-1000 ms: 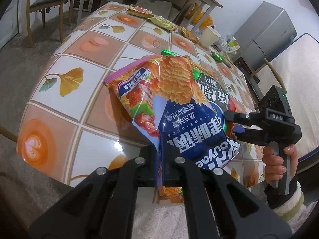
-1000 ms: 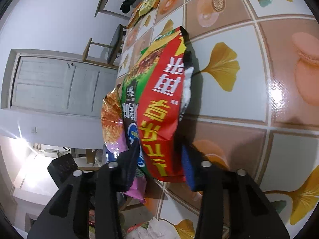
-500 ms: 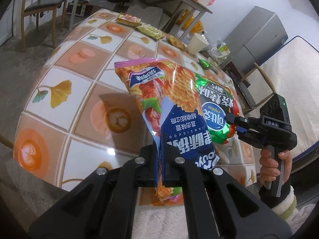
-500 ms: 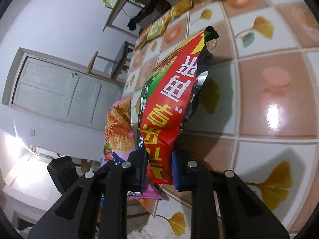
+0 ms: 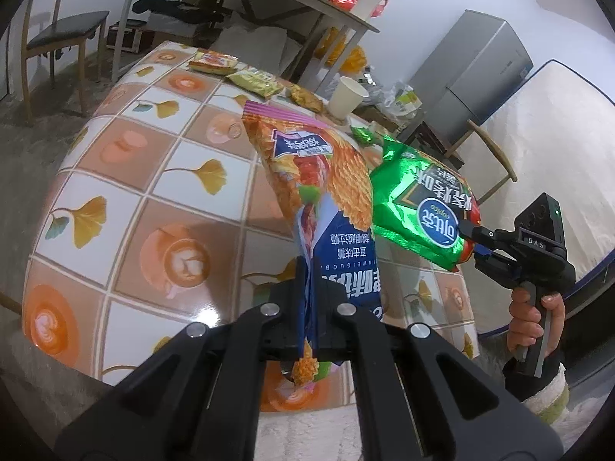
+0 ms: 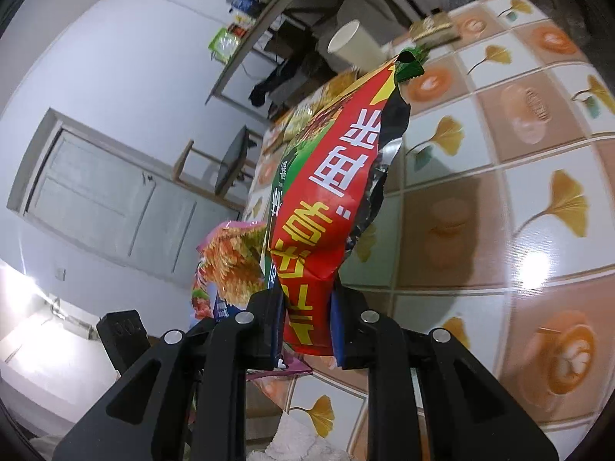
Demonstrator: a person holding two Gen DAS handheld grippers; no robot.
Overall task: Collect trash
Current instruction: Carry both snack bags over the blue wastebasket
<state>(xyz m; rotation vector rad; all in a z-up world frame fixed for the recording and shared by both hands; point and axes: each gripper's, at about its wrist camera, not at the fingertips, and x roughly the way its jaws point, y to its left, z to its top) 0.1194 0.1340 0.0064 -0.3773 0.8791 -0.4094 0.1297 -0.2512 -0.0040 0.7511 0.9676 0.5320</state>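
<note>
Both chip bags (image 5: 330, 192) now lifted higher, each clamped in its hand-held gripper (image 5: 307, 299)

The table (image 5: 127, 199) has a glossy tile-print cloth with ginkgo leaves and lattes, and at the far end there's a paper cup (image 5: 347, 97), a few snack packets (image 5: 251, 80) and a green wrapper (image 5: 362, 135).
</note>
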